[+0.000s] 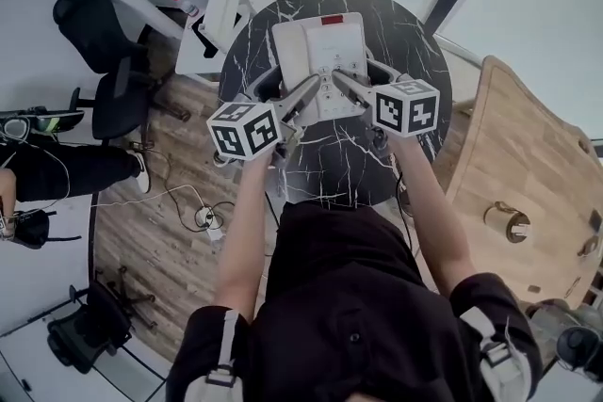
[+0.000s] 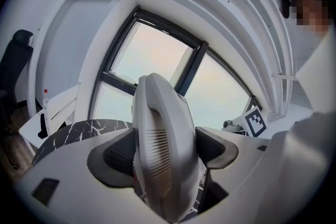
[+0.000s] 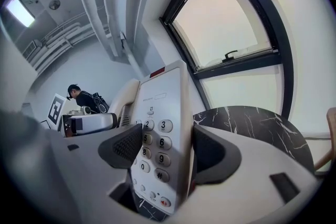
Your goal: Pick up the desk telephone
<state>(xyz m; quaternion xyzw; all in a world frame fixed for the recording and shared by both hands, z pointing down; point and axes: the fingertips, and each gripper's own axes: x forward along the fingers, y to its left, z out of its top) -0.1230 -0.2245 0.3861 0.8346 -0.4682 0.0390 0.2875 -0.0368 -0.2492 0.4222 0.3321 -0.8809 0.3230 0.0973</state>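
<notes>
White phone [image 1: 318, 47] is pinched at both sides: handset [image 2: 160, 149] by left gripper [image 1: 307, 93], keypad edge [image 3: 181, 128] by right gripper [image 1: 343, 83], so weight is shared evenly.

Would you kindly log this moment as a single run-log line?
left tongs: shut on handset | right tongs: shut on desk telephone, keypad side | telephone above black marble table

Left hand-held gripper [image 2: 164, 150] and right hand-held gripper [image 3: 167, 150] — both clamped.
</notes>
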